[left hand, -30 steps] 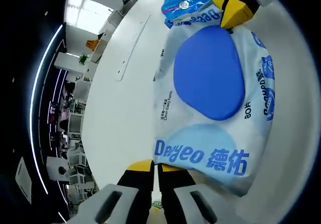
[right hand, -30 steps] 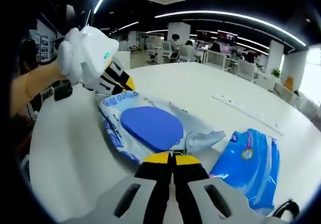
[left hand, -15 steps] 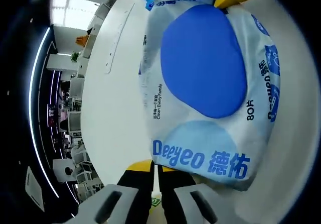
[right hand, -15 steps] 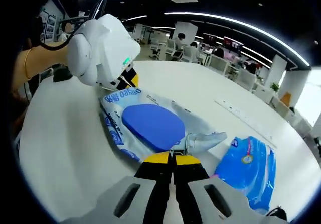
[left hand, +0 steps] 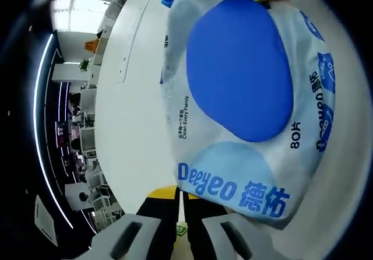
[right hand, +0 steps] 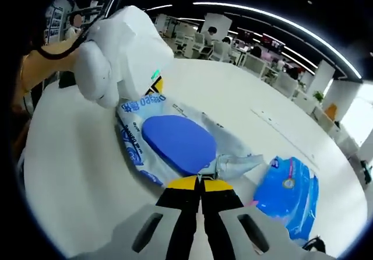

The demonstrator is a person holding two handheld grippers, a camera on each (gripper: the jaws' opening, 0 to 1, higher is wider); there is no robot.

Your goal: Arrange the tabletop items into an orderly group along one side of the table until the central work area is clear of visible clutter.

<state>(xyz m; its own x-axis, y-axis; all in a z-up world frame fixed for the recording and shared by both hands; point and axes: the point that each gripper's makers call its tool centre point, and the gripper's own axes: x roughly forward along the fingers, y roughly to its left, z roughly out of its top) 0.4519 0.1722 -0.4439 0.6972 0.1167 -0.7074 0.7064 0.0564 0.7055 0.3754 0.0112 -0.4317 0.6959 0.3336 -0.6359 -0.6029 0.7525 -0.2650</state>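
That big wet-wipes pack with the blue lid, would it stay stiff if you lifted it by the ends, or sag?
The wipes pack would probably sag: its film wrapper is wrinkled and its pinched end is crumpled. Its glossy wrapper may be slippery. It lies flat, so rolling seems unlikely.

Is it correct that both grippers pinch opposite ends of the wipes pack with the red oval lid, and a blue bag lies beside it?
Not quite: the oval lid on the wipes pack is blue, not red, as the left gripper view shows. The left gripper and right gripper do pinch its opposite ends, and the blue bag lies beside it.
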